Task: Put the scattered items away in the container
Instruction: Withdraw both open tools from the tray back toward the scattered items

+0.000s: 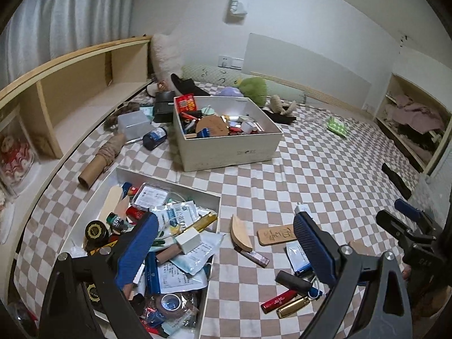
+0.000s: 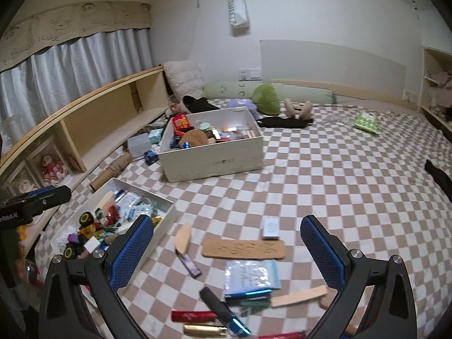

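A: So, what lies on the bed?

B: A brown and white checked bedsheet [image 2: 325, 175] covers it. Near the left edge sits a shallow white tray [image 1: 169, 182] heaped with packets, tape and small bottles. Farther off, toward the middle, stands a deeper white box [image 2: 214, 158], also full of small things.

A: And the scattered things?

B: They lie on the sheet just right of the tray, near the camera: a long flat wooden board [image 2: 244, 250] with writing cut into it, a curved wooden comb [image 2: 183, 238], a small white box [image 2: 271, 228], a clear plastic packet [image 2: 250, 275], a black tube [image 2: 217, 306], a red stick [image 2: 193, 315] and a gold stick [image 2: 204, 330]. All rest outside both containers.

A: What about the grippers?

B: The left gripper [image 1: 223, 251] hangs over the tray's right edge, its blue-padded jaws spread wide with nothing held between them. The right gripper [image 2: 226, 251] hovers above the scattered pile, jaws likewise wide apart and gripping nothing; the board and packet show through the gap.

A: Anything farther away?

B: Pillows and a green cushion [image 2: 265, 99] lie against the far wall, and a wooden shelf [image 2: 99, 118] runs along the left
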The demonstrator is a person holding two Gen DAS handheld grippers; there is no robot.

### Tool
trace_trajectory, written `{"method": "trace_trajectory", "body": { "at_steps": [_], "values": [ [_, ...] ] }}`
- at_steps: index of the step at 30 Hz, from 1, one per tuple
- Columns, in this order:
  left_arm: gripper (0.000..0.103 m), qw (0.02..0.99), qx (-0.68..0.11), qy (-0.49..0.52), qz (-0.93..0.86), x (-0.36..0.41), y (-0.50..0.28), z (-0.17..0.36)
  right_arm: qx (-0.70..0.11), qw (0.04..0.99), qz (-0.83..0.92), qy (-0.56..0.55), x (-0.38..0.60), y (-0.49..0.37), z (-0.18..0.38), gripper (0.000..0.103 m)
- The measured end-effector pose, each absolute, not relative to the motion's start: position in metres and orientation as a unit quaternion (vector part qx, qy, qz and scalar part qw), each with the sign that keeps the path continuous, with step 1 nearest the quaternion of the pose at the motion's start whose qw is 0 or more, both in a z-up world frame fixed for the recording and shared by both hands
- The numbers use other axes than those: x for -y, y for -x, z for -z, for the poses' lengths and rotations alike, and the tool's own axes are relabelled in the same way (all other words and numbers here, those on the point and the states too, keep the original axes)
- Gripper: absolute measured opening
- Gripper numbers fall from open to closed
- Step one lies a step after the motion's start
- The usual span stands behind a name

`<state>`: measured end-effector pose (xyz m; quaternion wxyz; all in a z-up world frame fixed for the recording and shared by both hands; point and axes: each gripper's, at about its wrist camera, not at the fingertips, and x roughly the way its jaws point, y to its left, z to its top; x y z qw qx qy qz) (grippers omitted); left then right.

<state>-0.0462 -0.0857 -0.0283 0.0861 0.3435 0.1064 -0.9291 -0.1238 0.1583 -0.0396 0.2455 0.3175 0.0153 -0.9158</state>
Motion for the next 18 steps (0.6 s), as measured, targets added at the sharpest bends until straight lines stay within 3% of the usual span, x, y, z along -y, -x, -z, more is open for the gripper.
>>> {"method": "trace_trajectory", "body": {
  "at_steps": [18],
  "values": [
    [0.097, 0.048, -0.062, -0.343, 0.936, 0.037, 0.057, 0.029, -0.018, 0.208, 0.918, -0.338, -0.223, 0.112, 0.044, 0.103]
  ]
}}
